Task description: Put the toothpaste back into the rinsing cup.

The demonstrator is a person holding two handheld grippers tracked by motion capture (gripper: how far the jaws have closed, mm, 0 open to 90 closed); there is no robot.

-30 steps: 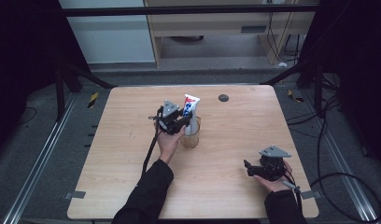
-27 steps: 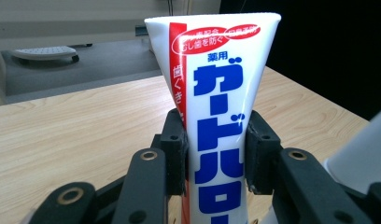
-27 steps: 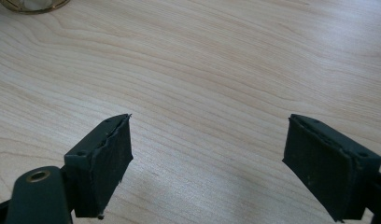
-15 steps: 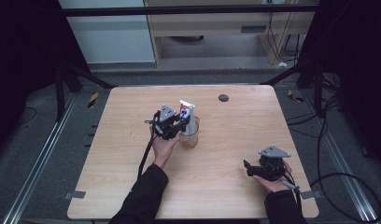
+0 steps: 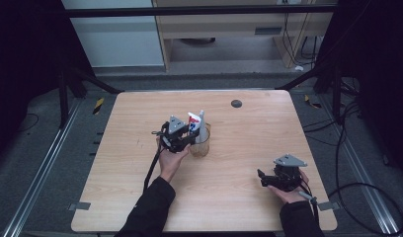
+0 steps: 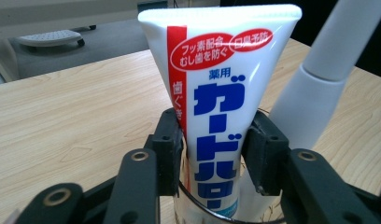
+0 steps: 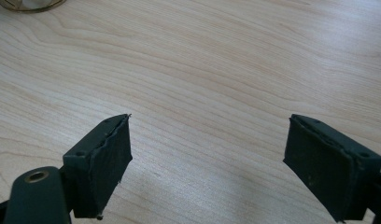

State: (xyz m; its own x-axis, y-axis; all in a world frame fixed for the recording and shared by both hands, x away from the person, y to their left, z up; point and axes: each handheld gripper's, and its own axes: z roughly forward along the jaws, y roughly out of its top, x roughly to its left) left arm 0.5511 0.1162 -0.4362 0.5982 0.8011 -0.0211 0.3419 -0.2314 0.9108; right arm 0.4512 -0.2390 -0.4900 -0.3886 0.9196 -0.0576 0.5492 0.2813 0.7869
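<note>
Fingers (image 6: 172, 140) of left gripper (image 5: 182, 140), matte black blocks, have just been opening, flanking glossy flat toothpaste tube (image 6: 216, 107) standing in clear round cup (image 5: 200, 143) mid pale-wood bench (image 5: 249, 123); right gripper (image 7: 209, 163) fingers wide, empty.

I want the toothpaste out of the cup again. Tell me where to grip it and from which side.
Grip the toothpaste tube on its flat upper body, above the cup rim, coming level from the left tool's side, one pad on each narrow edge. It stands upright, crimp up, beside a white handle, so lift straight up.
</note>
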